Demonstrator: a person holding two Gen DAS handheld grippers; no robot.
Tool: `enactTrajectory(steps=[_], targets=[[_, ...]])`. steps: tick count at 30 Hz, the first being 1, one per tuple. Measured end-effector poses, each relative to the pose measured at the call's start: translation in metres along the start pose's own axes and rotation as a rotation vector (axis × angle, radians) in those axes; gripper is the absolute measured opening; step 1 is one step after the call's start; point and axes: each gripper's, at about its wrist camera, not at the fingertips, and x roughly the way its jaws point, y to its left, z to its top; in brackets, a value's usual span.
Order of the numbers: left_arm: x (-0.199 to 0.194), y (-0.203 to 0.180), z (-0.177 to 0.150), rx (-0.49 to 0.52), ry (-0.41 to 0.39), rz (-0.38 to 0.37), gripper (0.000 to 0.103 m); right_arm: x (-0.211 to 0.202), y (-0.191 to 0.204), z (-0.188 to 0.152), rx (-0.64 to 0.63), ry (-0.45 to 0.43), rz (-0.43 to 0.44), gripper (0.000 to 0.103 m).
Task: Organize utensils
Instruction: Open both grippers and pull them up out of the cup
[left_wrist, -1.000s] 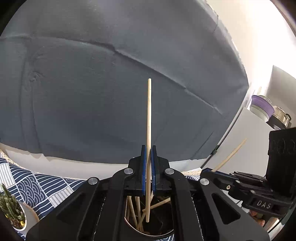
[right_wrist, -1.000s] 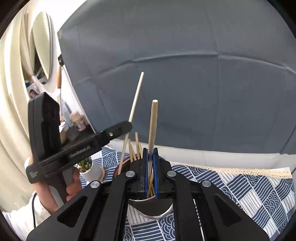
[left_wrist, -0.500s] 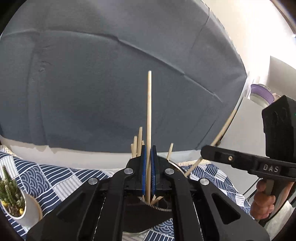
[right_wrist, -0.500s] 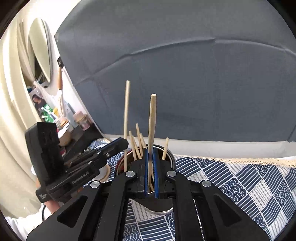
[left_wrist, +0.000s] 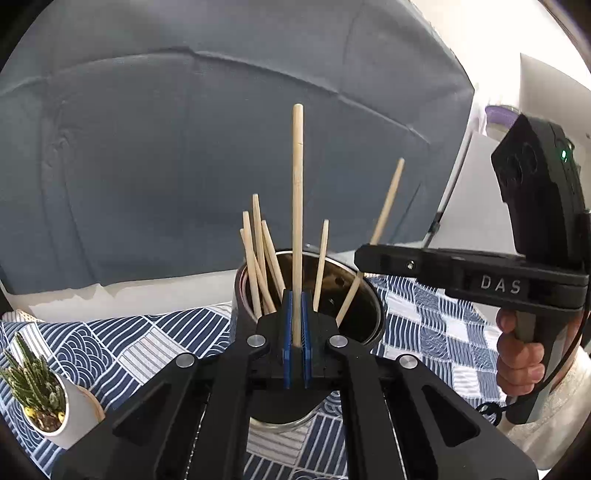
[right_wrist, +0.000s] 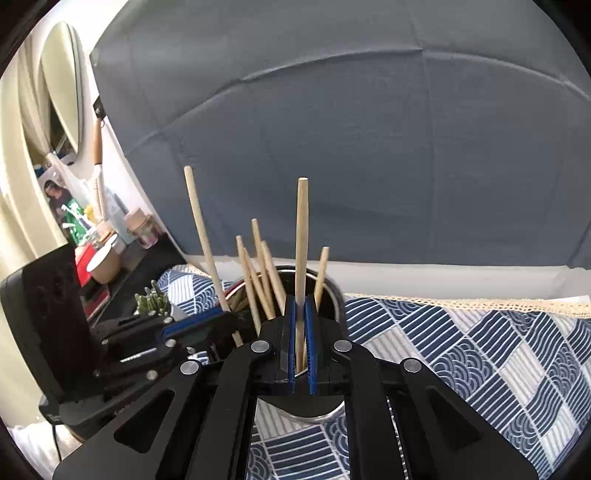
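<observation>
A round metal cup (left_wrist: 364, 306) stands on the blue patterned cloth and holds several wooden chopsticks (left_wrist: 258, 258). My left gripper (left_wrist: 295, 314) is shut on one upright chopstick (left_wrist: 297, 192) just in front of the cup. My right gripper (right_wrist: 303, 325) is shut on another upright chopstick (right_wrist: 302, 236) near the cup (right_wrist: 330, 295). In the left wrist view the right gripper (left_wrist: 364, 254) comes in from the right, its chopstick (left_wrist: 388, 199) slanting down into the cup. In the right wrist view the left gripper (right_wrist: 221, 317) is at lower left with its chopstick (right_wrist: 201, 229).
A small cactus in a white pot (left_wrist: 40, 398) stands at the left on the patterned tablecloth (right_wrist: 480, 350). A grey backdrop (left_wrist: 184, 147) hangs behind the table. A cluttered shelf (right_wrist: 107, 243) lies far left. A white box (left_wrist: 476, 192) stands at the right.
Both grippers have tilted down and pulled back, so the cup and its chopsticks now show fully. Each gripper still holds its chopstick, lowered toward the cup.
</observation>
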Motion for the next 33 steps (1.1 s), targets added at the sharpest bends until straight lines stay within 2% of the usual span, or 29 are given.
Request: enactTrajectory(steps=[5, 7, 10, 11, 12, 13, 15, 16, 17, 18, 19, 20, 21, 22, 26, 29, 33], targets=[[-0.004, 0.003, 0.002, 0.006, 0.015, -0.005, 0.005, 0.006, 0.003, -0.006, 0.016, 0.020, -0.026, 0.006], [-0.005, 0.002, 0.003, 0.008, 0.024, -0.007, 0.009, 0.004, 0.005, -0.007, 0.012, 0.014, -0.032, 0.008], [-0.016, 0.005, 0.002, 0.002, 0.018, 0.011, 0.025, 0.001, 0.009, -0.007, -0.007, 0.002, -0.063, 0.009], [-0.019, 0.005, 0.001, 0.007, 0.020, 0.031, 0.040, 0.000, 0.011, -0.007, -0.011, 0.000, -0.072, 0.009], [-0.022, 0.005, 0.000, 0.016, 0.022, 0.045, 0.045, -0.001, 0.011, -0.007, -0.014, -0.006, -0.077, 0.011], [-0.025, 0.005, -0.001, 0.029, 0.024, 0.049, 0.046, -0.002, 0.012, -0.008, -0.014, -0.011, -0.078, 0.016], [-0.031, 0.007, -0.004, 0.035, 0.032, 0.072, 0.060, -0.006, 0.012, -0.010, -0.014, -0.024, -0.095, 0.040], [-0.036, 0.009, -0.006, 0.033, 0.030, 0.079, 0.060, -0.008, 0.011, -0.011, -0.015, -0.031, -0.107, 0.042], [-0.039, 0.010, -0.007, 0.030, 0.032, 0.079, 0.065, -0.010, 0.011, -0.011, -0.014, -0.037, -0.120, 0.047], [-0.042, 0.012, -0.008, 0.023, 0.041, 0.082, 0.076, -0.013, 0.011, -0.012, -0.008, -0.034, -0.130, 0.058], [-0.044, 0.014, -0.011, 0.020, 0.052, 0.083, 0.078, -0.015, 0.010, -0.013, 0.001, -0.027, -0.134, 0.065], [-0.046, 0.015, -0.013, 0.024, 0.059, 0.078, 0.079, -0.018, 0.009, -0.016, 0.009, -0.026, -0.147, 0.078], [-0.048, 0.016, -0.016, 0.029, 0.073, 0.077, 0.087, -0.021, 0.008, -0.017, 0.017, -0.031, -0.164, 0.088], [-0.048, 0.018, -0.020, 0.031, 0.092, 0.084, 0.090, -0.025, 0.007, -0.021, 0.031, -0.041, -0.185, 0.088], [-0.051, 0.024, -0.035, 0.004, 0.132, 0.067, 0.095, -0.030, 0.000, -0.036, 0.089, -0.009, -0.228, 0.088], [-0.051, 0.029, -0.047, -0.022, 0.168, 0.040, 0.096, -0.031, -0.008, -0.050, 0.140, 0.018, -0.269, 0.088], [-0.047, 0.026, -0.066, 0.001, 0.228, 0.007, 0.097, -0.032, -0.020, -0.073, 0.192, 0.078, -0.344, 0.088]])
